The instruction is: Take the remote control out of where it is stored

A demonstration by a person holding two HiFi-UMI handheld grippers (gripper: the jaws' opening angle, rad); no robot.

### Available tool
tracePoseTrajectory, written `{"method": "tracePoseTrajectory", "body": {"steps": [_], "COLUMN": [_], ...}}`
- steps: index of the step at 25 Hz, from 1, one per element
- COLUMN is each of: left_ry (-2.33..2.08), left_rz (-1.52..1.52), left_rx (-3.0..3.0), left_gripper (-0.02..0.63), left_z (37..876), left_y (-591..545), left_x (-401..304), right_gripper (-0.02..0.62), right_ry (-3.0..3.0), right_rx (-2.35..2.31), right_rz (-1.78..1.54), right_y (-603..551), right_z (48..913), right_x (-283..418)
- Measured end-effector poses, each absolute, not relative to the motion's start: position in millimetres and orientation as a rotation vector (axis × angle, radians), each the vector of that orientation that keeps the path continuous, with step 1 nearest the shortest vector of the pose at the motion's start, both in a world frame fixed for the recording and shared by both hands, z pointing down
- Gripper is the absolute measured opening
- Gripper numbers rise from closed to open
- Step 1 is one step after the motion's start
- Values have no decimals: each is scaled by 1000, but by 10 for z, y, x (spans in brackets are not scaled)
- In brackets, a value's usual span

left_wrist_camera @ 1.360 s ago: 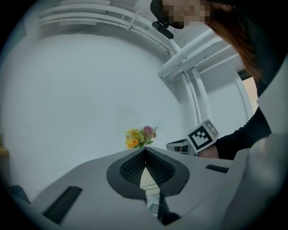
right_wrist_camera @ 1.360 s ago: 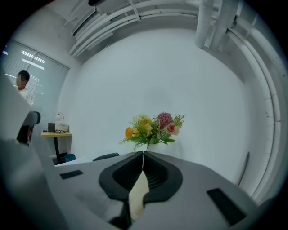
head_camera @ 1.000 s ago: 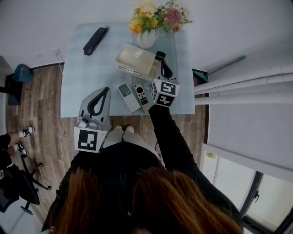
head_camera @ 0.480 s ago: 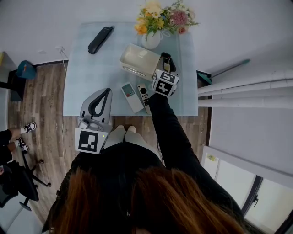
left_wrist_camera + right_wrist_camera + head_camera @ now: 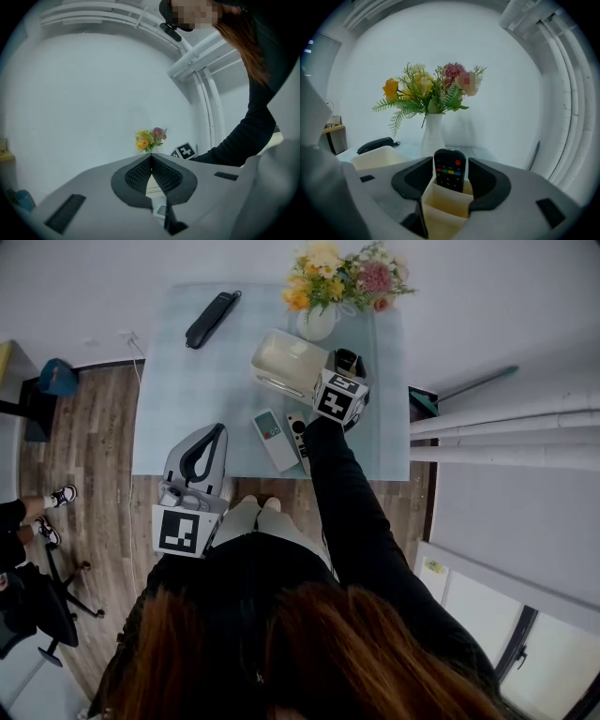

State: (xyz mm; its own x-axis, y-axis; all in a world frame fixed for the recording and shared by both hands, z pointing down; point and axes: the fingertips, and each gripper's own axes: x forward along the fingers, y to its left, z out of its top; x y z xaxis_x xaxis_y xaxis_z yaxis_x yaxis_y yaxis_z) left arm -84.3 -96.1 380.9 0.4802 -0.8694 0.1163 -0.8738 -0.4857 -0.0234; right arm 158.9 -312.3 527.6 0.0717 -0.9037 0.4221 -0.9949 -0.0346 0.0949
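At the far left of the pale table (image 5: 178, 399), a long black pouch (image 5: 214, 319) is lying near the back edge. Next, the person is keeping the left arm tucked in close to the body, and the left gripper (image 5: 151, 157) is hanging almost flat over the near edge of the table, pointing away across it. Its two fingers (image 5: 136, 176) are pressing together at the tips, and nothing is sitting between them. A little to the right, a white remote (image 5: 273, 439) and a grey remote (image 5: 298, 439) are lying side by side on the table, close to the near edge. Behind them a cream box (image 5: 286, 362) is standing on the table. The right arm, in a black sleeve (image 5: 342, 512), is reaching out straight over the table to the right end of that box, and the right gripper (image 5: 450, 164) is tipping down a bit at it. Its fingers (image 5: 412, 180) have just been opening and are now standing wide apart. The black remote (image 5: 450, 174) is standing up on its end in a small pocket of the cream box, right between those fingers. A thin gap is showing on each side, so they are not squeezing it. Past the box a white vase (image 5: 317, 322) is holding yellow and pink flowers (image 5: 342, 273)
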Motion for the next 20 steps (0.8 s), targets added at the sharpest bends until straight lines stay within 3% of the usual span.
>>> {"method": "tracePoseTrajectory", "body": {"steps": [20], "left_ry": [-1563], "left_rz": [164], "left_rx": [2666], "left_gripper": [5], "left_z": [3832], "left_y": [-994], "left_x": [-831], "right_gripper": [212], "right_ry": [-2060], "right_rx": [1971], "right_rz": [225], "right_y": [-3098], "right_z": [4854], "right_x": [1541]}}
